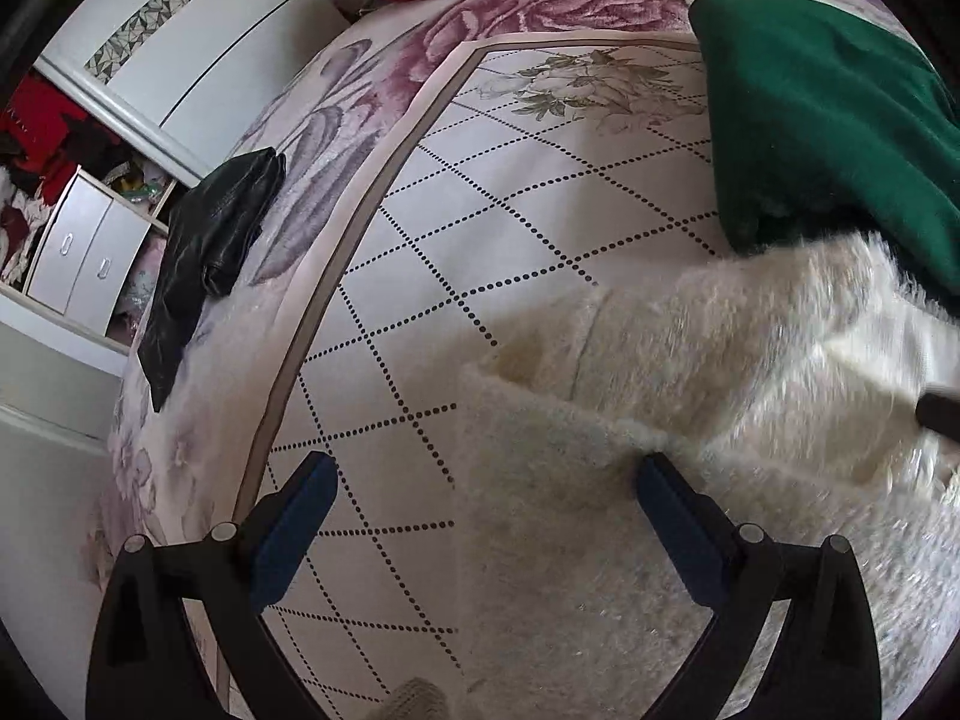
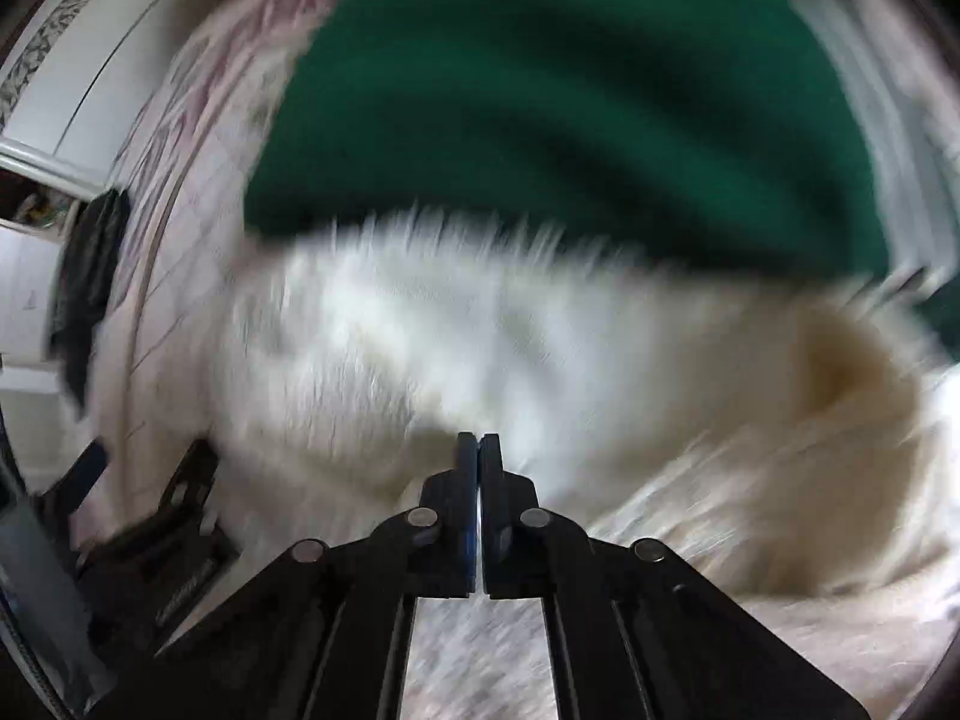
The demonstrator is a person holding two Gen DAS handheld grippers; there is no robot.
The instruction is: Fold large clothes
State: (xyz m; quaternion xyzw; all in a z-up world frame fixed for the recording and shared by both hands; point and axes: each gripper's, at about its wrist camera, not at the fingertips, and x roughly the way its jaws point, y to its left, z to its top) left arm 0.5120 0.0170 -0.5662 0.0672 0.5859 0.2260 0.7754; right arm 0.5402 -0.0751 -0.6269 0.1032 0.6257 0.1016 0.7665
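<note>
Fluffy white garment (image 1: 630, 432) edge — bare bedspread (image 1: 480, 210) leftward

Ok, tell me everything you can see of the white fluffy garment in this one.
The white fluffy garment is cream-white, long-piled and shaggy like faux fur or fuzzy knit. It lies on the patterned bedspread, partly folded, one straight-edged layer over another. Its far end lies against or over the edge of the green garment. The open left gripper is over its near edge, one finger above the pile. The right gripper is shut just over it; whether it pinches any pile is blurred.
</note>
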